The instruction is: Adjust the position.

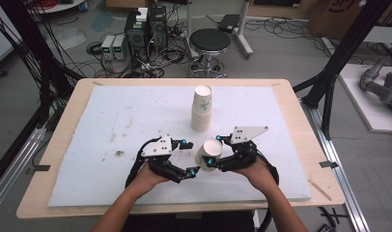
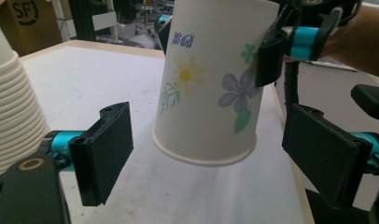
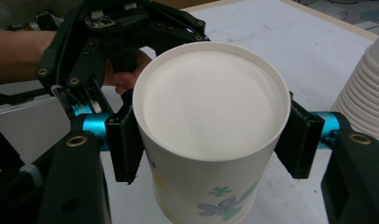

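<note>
The right gripper point(image 1: 214, 151) is pinching a single paper cup point(image 1: 207, 153) by its sides, holding it just off the worktop point(image 1: 88, 145) at about six o'clock from the stack of cups point(image 1: 202, 108) that stands near the middle of the white sheet. In the left gripper view the cup's wider rim faces down toward the worktop, so it hangs upside down and somewhat tilted; in the right gripper view the pads press either side of it just under the closed base. The left gripper point(image 1: 190, 157) sits at nine o'clock from the cup with its jaws spread wide, one either side of the cup's lower part but not touching it.

What worries me is the paper wall. It looks thin, and a squeeze from a second pair of pads while the first pair grips could dent or fold it. If the spread gripper closes off-centre it could twist the cup out of the other's hold, and the cup could drop and roll. The stack is close by, at twelve o'clock, and a careless swing could knock it over.

The cup itself is off-white with a rolled rim and a printed pattern: a yellow daisy, a blue-violet flower, green leaves and a small blue mark. It looks clean and undented.
</note>
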### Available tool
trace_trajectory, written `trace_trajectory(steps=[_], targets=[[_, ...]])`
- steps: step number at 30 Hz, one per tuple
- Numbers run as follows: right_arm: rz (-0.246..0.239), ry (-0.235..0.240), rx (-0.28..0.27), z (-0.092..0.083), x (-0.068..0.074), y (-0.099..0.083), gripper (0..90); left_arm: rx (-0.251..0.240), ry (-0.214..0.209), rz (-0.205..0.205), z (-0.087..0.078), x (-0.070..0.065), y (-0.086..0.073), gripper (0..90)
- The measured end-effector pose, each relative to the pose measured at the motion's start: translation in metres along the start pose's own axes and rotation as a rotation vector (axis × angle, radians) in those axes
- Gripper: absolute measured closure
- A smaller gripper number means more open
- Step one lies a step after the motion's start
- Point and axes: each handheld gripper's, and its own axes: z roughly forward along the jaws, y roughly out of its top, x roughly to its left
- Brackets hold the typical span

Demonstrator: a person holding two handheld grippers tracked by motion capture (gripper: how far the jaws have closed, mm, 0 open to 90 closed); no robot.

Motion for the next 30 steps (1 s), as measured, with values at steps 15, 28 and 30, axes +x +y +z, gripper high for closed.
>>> trace_trajectory(steps=[15,28,30], targets=[[-0.010,0.070,-0.012,0.004,0.004,0.004,35.2,0.011,-0.068,-0.002,0.017,0.002,0.000,20.4],[0.024,0.087,-0.027,0.007,0.003,0.003,27.4,0.026,-0.076,0.027,0.014,0.001,0.001,33.5],[0.048,0.087,-0.030,0.008,0.003,0.004,18.5,0.035,-0.077,0.025,0.014,0.000,0.002,34.3]])
